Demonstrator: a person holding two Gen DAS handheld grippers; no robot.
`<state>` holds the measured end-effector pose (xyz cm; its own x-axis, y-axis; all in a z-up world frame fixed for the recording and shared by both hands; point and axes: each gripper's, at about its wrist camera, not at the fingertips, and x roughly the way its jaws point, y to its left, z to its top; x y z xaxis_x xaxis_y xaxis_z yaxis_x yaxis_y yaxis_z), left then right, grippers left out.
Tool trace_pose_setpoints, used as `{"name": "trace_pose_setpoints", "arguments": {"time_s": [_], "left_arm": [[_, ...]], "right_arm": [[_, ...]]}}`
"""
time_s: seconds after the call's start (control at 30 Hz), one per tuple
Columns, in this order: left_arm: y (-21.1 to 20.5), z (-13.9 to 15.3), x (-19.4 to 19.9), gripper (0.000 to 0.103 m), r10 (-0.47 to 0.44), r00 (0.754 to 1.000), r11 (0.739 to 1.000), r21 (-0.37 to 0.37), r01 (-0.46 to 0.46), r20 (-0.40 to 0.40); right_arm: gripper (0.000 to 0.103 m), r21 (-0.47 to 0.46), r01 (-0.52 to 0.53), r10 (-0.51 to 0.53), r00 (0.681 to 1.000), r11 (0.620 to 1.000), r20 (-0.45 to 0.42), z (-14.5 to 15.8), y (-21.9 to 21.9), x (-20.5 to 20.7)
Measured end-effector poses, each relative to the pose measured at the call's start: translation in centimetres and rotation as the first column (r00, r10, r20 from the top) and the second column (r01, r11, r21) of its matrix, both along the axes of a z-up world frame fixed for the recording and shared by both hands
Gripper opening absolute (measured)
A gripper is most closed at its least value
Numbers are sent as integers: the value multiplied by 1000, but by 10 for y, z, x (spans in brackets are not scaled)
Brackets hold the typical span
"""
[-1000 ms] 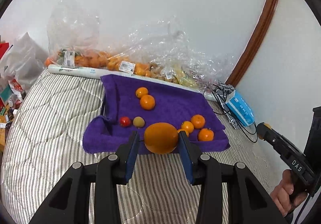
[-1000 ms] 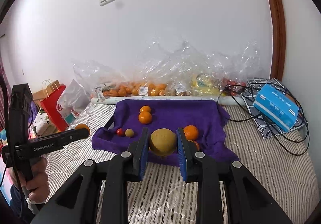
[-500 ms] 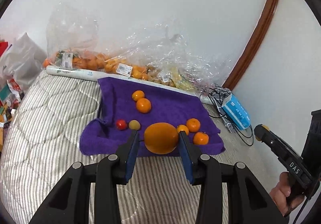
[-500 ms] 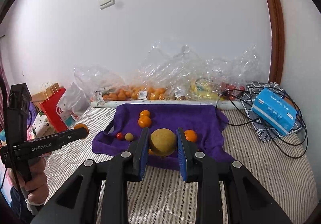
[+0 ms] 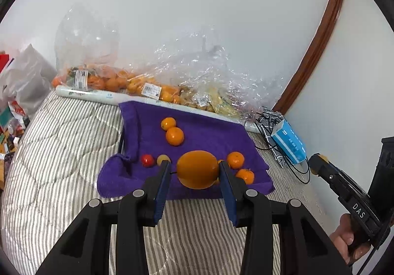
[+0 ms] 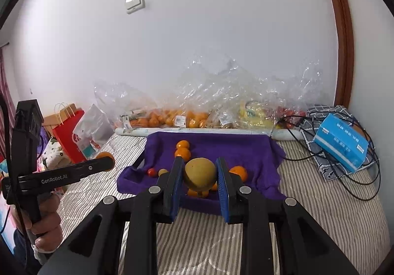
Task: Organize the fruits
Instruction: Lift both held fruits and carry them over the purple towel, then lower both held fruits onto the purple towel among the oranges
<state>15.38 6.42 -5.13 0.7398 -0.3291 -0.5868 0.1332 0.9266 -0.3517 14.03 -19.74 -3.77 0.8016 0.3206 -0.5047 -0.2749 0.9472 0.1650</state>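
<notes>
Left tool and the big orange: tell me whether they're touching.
Touching. The left wrist view shows the big orange held above the purple towel, pinched in the left tool.

The large orange (image 5: pixel 197 169) in the left gripper (image 5: pixel 194 171) is covering part of a small orange (image 5: pixel 222 163) behind it on the purple towel (image 5: pixel 209 132). In the right wrist view, the yellow-green fruit (image 6: pixel 200 174) is hiding most of two small oranges (image 6: pixel 198 193) below it — only slivers are showing. The bagged fruit (image 6: pixel 172 118) by the wall is blurring behind crinkled plastic, and the picture's edge is cutting off the hand (image 5: pixel 349 238)
</notes>
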Motion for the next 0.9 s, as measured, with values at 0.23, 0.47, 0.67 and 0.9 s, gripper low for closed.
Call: {"name": "trace_pose_setpoints", "arguments": {"time_s": [0.23,0.47,0.67,0.9], "left_arm": [[-2,-5,12,38,-1,1000,1000,-1,1,-10],[-8,-9,27,38,5,1000,998,58,-5,9],[-7,-21,45,38,8,1000,997,72,-6,-17],[0,-43,75,38,19,997,999,31,-16,-77]], "right_arm": [[26,14,6,-6,1000,1000,-6,-4,-2,11],[27,12,13,-12,1000,1000,-20,-12,-2,29],[27,29,24,-22,999,999,-47,-22,-5,52],[27,46,32,-29,996,998,-83,-40,-9,81]]}}
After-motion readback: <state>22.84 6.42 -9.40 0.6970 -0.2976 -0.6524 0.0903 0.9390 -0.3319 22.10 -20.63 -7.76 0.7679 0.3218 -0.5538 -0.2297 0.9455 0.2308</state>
